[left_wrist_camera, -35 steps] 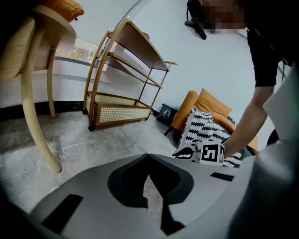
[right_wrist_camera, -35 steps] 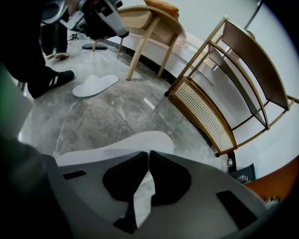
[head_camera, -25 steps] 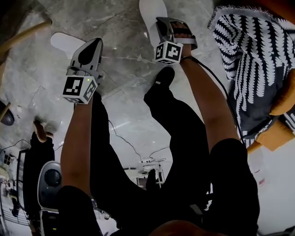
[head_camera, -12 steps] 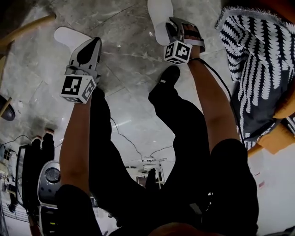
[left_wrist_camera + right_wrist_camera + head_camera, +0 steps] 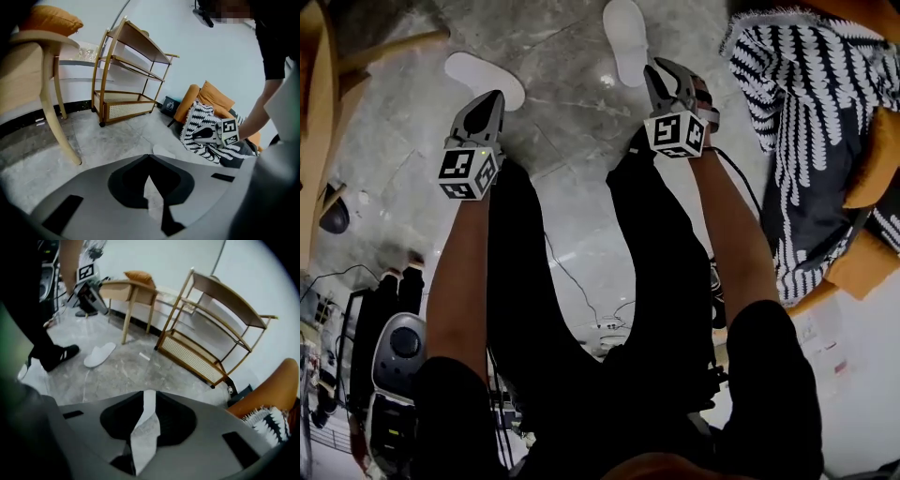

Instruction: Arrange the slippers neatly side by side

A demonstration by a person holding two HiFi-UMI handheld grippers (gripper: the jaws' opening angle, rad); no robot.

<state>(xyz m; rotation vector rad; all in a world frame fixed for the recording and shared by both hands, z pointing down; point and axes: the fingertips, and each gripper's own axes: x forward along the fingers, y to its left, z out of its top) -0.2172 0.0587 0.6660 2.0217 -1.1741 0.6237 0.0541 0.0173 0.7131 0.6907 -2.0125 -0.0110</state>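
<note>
Right hand-held gripper (image 5: pixel 659 70) pinches one white slipper (image 5: pixel 623 42); best drag it low toward 9 o'clock, parallel beside the other slipper (image 5: pixel 483 80); left hand-held gripper (image 5: pixel 490 98) clenched, empty.

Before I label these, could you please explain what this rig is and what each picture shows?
No robot: a person holds a two-jaw gripper in each hand. The head view looks down from their head, with the left gripper at left and the right gripper at right. The other two views come from a camera on each gripper, looking along its jaws. Two white slippers lie on the grey floor: the left slipper ahead of the left gripper, the right slipper beside the right gripper's tip. The left jaws are closed on nothing. A white strip shows between the right jaws; whether they pinch that slipper, I cannot tell.
</note>
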